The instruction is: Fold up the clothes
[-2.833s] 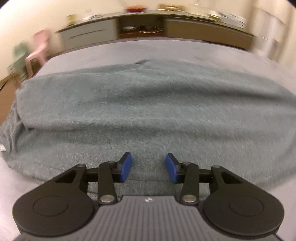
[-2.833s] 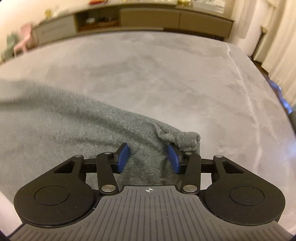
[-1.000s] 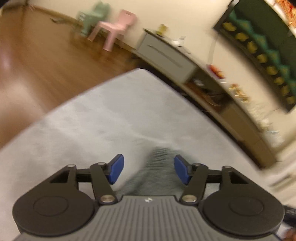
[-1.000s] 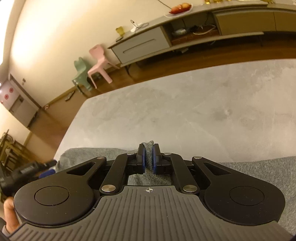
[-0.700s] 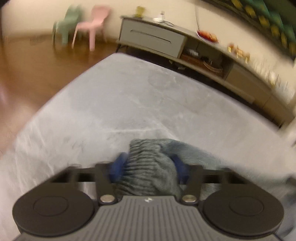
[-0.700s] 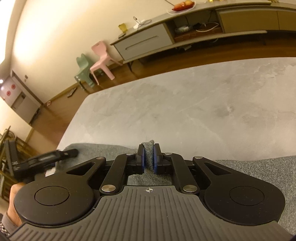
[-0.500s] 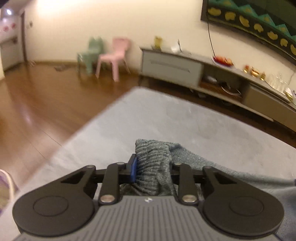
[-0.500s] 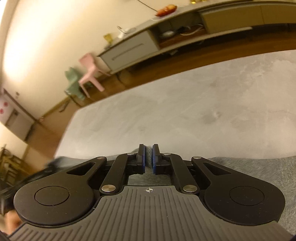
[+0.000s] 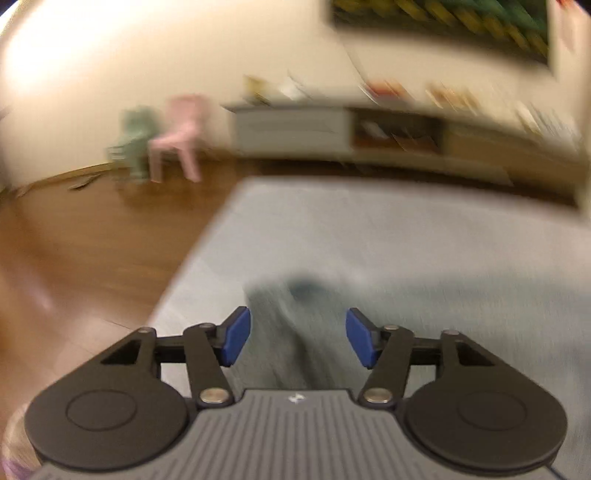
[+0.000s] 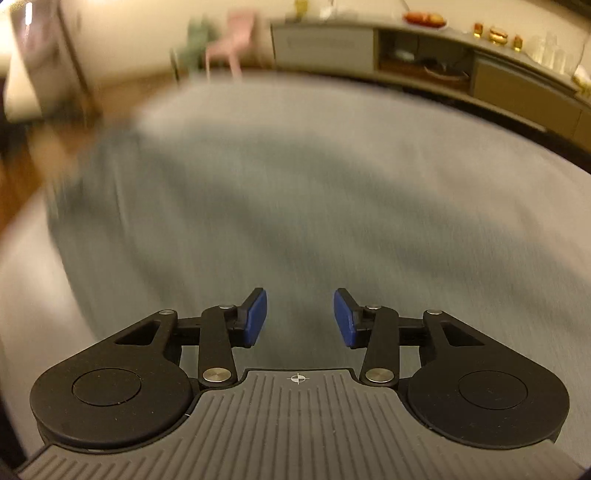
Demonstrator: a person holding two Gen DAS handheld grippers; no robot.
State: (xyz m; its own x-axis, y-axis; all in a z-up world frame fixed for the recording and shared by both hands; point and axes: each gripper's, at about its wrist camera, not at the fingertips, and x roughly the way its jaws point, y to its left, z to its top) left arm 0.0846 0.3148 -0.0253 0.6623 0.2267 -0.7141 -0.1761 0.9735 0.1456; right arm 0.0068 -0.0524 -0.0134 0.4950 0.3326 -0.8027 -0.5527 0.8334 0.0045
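A grey knitted garment (image 10: pixel 280 206) lies spread over the pale grey table (image 10: pixel 498 155), blurred by motion. In the right wrist view my right gripper (image 10: pixel 298 317) hovers over the cloth; its jaws are opening and the blue pads press on nothing. In the left wrist view a corner of the same garment (image 9: pixel 291 332) lies below and between the pads of my left gripper (image 9: pixel 297 341), near the table's left edge. Those jaws are opening too, and the pads stand clear of the cloth.
A wooden floor (image 9: pixel 92 251) lies past the table's left edge. Against the far wall stand a long low sideboard (image 9: pixel 369 129), a pink chair (image 9: pixel 181 136) and a green chair (image 9: pixel 135 144). A dark picture (image 9: pixel 443 26) hangs above.
Both grippers held garment edges half a second ago and have let go, jaws now apart. The right gripper has swung across over the spread cloth; the left has rolled and shifted.
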